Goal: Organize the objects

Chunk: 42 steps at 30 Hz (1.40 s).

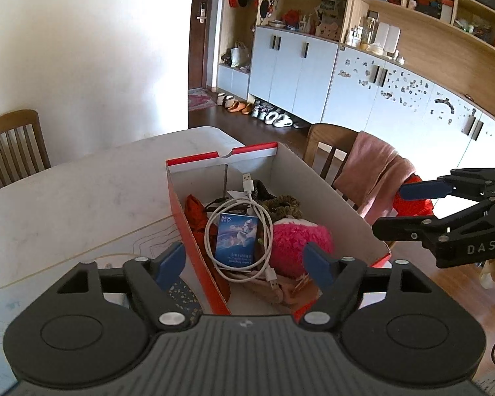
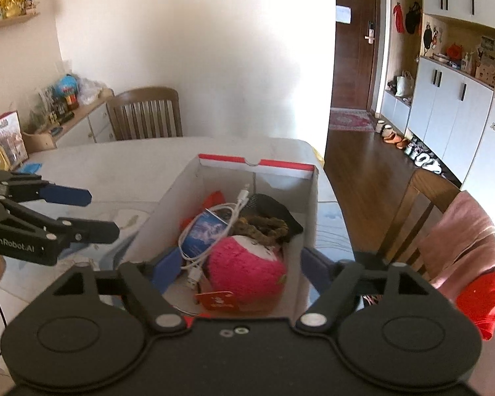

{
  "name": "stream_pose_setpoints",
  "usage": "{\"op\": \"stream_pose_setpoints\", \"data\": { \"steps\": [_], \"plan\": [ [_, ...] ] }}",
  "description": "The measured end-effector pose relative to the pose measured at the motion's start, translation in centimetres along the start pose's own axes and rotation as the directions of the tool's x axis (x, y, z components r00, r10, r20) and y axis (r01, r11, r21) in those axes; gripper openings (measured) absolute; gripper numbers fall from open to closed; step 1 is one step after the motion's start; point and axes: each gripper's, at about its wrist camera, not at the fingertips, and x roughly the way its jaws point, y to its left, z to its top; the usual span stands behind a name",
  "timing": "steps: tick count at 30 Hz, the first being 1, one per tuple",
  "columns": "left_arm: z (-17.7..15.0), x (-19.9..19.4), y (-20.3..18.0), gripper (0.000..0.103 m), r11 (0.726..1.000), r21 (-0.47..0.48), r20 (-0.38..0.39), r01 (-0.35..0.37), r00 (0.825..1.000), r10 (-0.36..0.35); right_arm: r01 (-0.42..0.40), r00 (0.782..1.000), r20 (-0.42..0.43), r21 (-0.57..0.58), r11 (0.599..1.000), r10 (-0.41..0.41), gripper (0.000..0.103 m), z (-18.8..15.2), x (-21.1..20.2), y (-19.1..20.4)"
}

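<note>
The red shoebox (image 1: 194,231) is lying lengthwise, its long axis running near to far on the table (image 1: 66,198) (white cable (image 1: 237,204) coiled inside). Both the left gripper (image 1: 244,260) and right gripper (image 2: 237,264) are hovering with fingers spread, gripping nothing.

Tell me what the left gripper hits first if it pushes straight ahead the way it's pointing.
Probably the small blue card box lying on the coiled white cable inside the red box. The open left gripper points down at it, though depth is uncertain.

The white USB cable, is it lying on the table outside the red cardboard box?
No, the white USB cable lies coiled inside the red cardboard box, around a blue card.
</note>
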Motion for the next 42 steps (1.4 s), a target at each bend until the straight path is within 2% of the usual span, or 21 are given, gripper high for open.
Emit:
{"op": "stream_pose_setpoints", "data": {
  "steps": [2, 4, 5, 6, 15, 20, 32, 42],
  "plan": [
    [-0.3, -0.3, 0.1, 0.086, 1.000, 0.003, 0.007, 0.010, 1.000, -0.010, -0.002, 1.000, 0.017, 0.002, 1.000, 0.002, 0.089, -0.2, -0.3, 0.4],
    [-0.7, -0.6, 0.2, 0.093, 1.000, -0.001, 0.014, 0.017, 1.000, -0.017, 0.003, 1.000, 0.030, 0.002, 1.000, -0.003, 0.094, -0.4, -0.5, 0.7],
    [-0.8, -0.7, 0.3, 0.101, 1.000, -0.006, 0.017, 0.023, 1.000, -0.023, 0.007, 0.999, 0.040, 0.003, 1.000, -0.008, 0.098, -0.6, -0.7, 0.9],
    [-1.0, -0.8, 0.4, 0.103, 0.999, -0.009, 0.021, 0.033, 0.999, -0.033, 0.006, 0.999, 0.048, 0.006, 1.000, -0.007, 0.101, -0.7, -0.8, 1.0],
    [-2.0, -1.1, 0.6, 0.103, 0.997, -0.008, 0.021, 0.074, 0.997, -0.074, 0.001, 0.998, 0.069, 0.039, 0.999, -0.003, 0.102, -1.8, -1.3, 1.8],
    [-2.5, -1.5, 0.3, 0.103, 0.998, 0.007, 0.037, 0.055, 0.998, -0.055, 0.010, 0.997, 0.082, 0.046, 0.999, -0.013, 0.102, -2.4, -1.6, 2.3],
    [-3.5, -2.0, -0.1, 0.103, 0.995, 0.033, 0.034, 0.094, 0.995, -0.095, 0.019, 0.996, 0.082, 0.045, 0.999, -0.022, 0.102, -3.3, -1.8, 3.5],
    [-3.6, -2.8, -0.5, 0.103, 0.996, 0.058, 0.062, 0.072, 0.995, -0.075, 0.029, 0.996, 0.079, 0.062, 0.998, -0.034, 0.102, -3.6, -2.0, 3.5]
  ]
}}
